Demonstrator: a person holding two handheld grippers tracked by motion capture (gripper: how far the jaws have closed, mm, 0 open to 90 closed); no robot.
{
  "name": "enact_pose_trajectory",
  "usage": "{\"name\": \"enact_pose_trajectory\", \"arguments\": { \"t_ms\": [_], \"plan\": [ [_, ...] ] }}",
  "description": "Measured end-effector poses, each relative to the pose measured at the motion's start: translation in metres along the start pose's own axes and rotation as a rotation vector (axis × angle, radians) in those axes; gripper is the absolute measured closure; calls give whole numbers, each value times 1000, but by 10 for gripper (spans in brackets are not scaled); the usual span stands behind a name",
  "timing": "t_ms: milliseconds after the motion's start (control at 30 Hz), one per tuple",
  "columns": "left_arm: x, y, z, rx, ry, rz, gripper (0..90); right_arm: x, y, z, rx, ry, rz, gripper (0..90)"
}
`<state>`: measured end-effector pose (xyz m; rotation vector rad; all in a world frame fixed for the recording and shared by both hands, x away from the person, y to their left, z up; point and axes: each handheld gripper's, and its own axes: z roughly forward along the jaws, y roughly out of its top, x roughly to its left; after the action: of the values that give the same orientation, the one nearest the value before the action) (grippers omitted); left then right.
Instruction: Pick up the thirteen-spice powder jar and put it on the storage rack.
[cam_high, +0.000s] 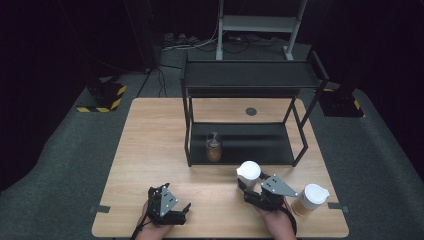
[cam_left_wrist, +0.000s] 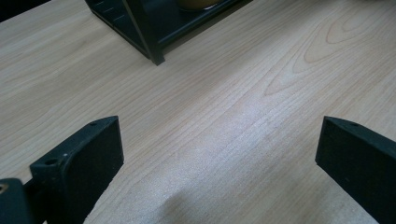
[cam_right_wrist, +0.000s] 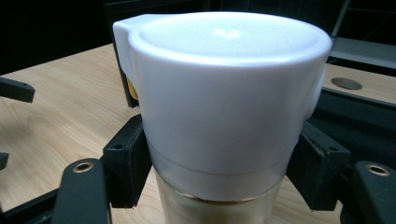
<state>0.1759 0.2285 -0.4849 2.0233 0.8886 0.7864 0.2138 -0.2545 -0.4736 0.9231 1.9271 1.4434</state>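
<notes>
Here the left hand-held gripper (cam_high: 186, 210) rests low at the near edge of the counter (cam_high: 150, 150), jaws spread wide over bare wood and holding nothing; it looks parked out of the way while the other hand works. To its right, the right hand-held gripper (cam_high: 246, 189) has its jaws closed on a jar (cam_high: 248, 174), pressing from either side just below the white lid (cam_right_wrist: 224, 65), where the glass narrows and gives a firm hold. The jar stands upright on the counter, just in front of the rack (cam_high: 250, 120), right of centre, with a pale brown filling dimly visible under the lid. A second jar (cam_high: 311, 199) of the same kind waits near the right edge, just beside the right hand, within easy reach for a later turn. Farther off, a third jar (cam_high: 214, 147) sits on the rack's lower shelf, toward its left side, leaving open room to its right. Judging by that, the gripped jar is probably bound for the shelf beside it.
</notes>
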Motion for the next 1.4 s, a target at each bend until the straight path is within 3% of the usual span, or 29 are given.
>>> {"name": "enact_pose_trajectory", "arguments": {
  "t_ms": [633,1400],
  "plan": [
    [0,0,0,-2,-1,2,12,-10,7,-3,-11,-28,18,300],
    [2,-1,0,-6,-10,-2,11,-19,28,29,-23,-57,36,300]
  ]
}}
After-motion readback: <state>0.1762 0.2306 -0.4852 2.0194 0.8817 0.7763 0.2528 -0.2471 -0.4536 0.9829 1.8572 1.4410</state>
